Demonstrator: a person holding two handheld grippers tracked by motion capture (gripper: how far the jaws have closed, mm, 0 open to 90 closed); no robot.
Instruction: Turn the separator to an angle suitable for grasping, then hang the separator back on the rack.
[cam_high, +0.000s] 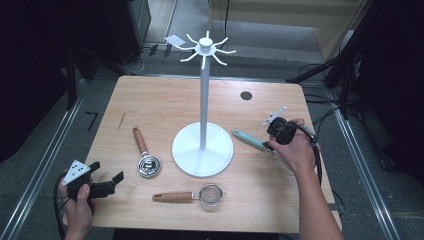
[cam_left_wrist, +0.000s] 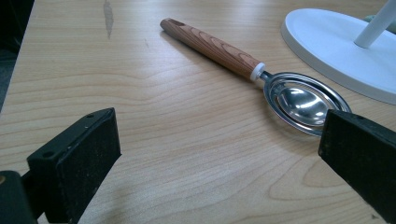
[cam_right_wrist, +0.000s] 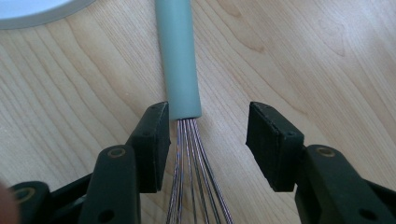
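So the whisk (cam_right_wrist: 183, 60) sat between the right gripper (cam_right_wrist: 205, 140)'s half-open jaws, handle toward 12 o'clock, bare table (cam_right_wrist: 303, 56) at 3.

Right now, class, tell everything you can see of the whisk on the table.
The whisk has a smooth grey-green handle and thin metal wires fanning from its end. It lies flat on the wooden table, right of the white stand's base. The right gripper straddles the wires where they meet the handle, jaws apart, one beside the handle end.

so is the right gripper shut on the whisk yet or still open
Open. In the right gripper view the right gripper straddles the whisk where wires meet handle; a gap shows beside the right jaw, so nothing is clamped.
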